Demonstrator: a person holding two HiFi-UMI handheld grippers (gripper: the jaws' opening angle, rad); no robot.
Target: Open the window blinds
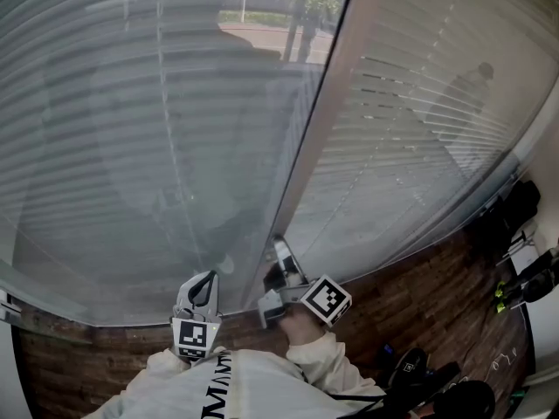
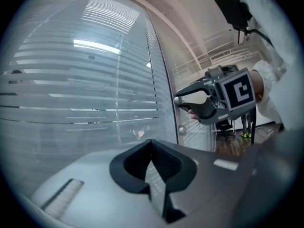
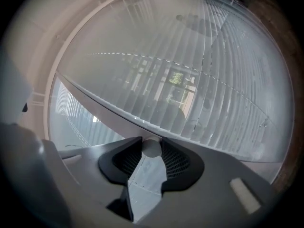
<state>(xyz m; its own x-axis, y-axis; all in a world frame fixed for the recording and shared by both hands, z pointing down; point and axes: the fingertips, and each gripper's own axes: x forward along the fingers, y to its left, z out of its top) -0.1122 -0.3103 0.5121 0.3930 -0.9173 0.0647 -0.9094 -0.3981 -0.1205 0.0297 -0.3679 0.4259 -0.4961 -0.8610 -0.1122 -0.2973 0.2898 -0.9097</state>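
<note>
Right gripper view: your right claw (image 3: 152, 144) is clamped on the small round knob (image 3: 152, 149) on the window frame (image 3: 108, 114), probably so that twisting it tilts the blinds (image 3: 213, 80). Your left claw (image 2: 152, 142) is closed on nothing, parked at the left out of the way.

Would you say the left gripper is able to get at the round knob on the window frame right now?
Probably not. The right gripper is shut on the knob, gripping it from both sides. The left gripper sits close beside it, jaws together, facing the left pane.
</note>
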